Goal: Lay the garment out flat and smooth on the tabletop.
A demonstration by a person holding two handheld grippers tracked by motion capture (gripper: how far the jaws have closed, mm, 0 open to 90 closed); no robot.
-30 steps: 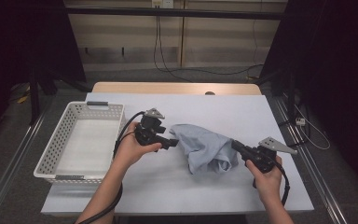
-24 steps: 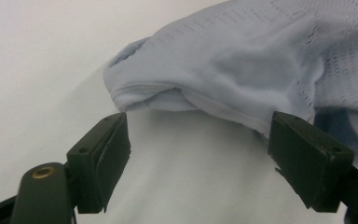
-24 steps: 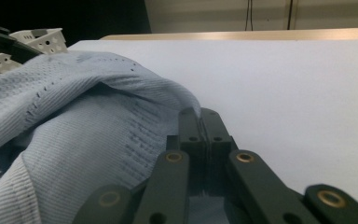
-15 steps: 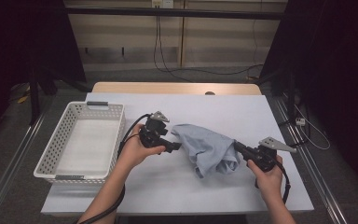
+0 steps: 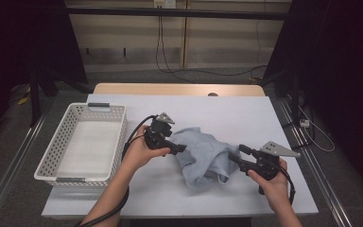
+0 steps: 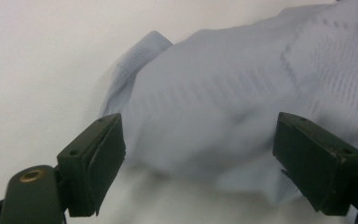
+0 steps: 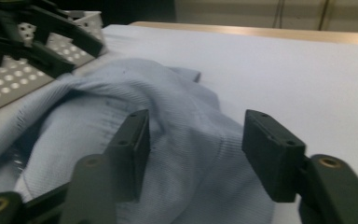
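A crumpled light-blue cloth lies on the white table, near its front middle. My left gripper is at the cloth's left edge. In the left gripper view this gripper is open wide, with the ribbed cloth just beyond and between its jaws. My right gripper points at the cloth's right side. It too stands open, its jaws over a fold of the cloth and holding nothing. The left gripper appears dark and blurred at the far side of the cloth.
A white perforated basket with nothing in it stands at the table's left side, also seen as the basket behind the cloth. The table's back half is bare. Dark floor, rails and cables surround the table.
My left gripper has shifted a little to the right and nearer, up against the cloth's left edge. The cloth has sagged lower. The right gripper has hardly moved.
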